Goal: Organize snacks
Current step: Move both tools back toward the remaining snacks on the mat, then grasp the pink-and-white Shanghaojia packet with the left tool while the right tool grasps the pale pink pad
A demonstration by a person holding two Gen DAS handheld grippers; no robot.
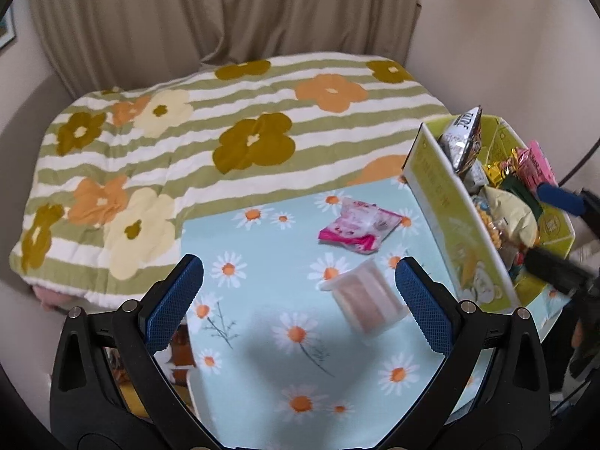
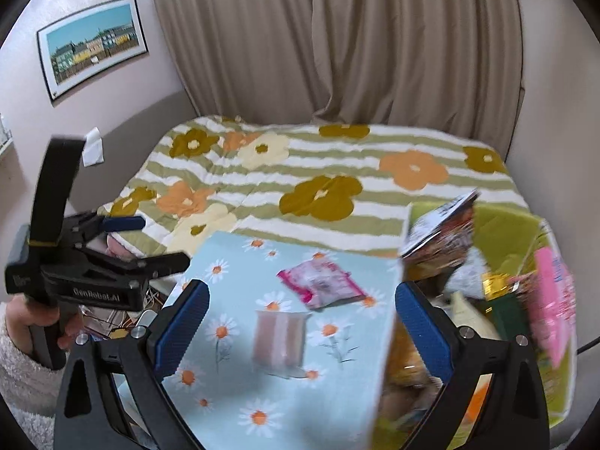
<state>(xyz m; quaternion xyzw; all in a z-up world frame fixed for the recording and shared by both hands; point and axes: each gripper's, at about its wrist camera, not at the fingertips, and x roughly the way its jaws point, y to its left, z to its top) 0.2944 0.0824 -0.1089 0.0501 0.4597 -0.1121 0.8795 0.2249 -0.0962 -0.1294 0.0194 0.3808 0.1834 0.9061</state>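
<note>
A pale pink-and-white snack cup [image 1: 369,300] [image 2: 279,341] stands rim-down on the daisy cloth. Just beyond it lies a flat pink packet [image 1: 358,230] [image 2: 322,281]. At the right stands a green cardboard box [image 1: 450,202] [image 2: 502,232] filled with several snack bags. My left gripper [image 1: 299,266] [image 2: 157,242] is open and empty, hovering left of the cup. My right gripper [image 2: 303,290] [image 1: 534,221] is open too, holding nothing. It hangs near the box's left wall in its own view, while the left wrist view shows its fingers above the box's contents.
The light blue daisy tablecloth [image 1: 262,356] [image 2: 232,262] covers the table. Behind it lies a striped floral quilt [image 1: 232,112] [image 2: 337,157], then a beige curtain [image 2: 337,37]. A hand [image 2: 18,322] in a fuzzy sleeve holds the left gripper. Clutter sits below the table's left edge.
</note>
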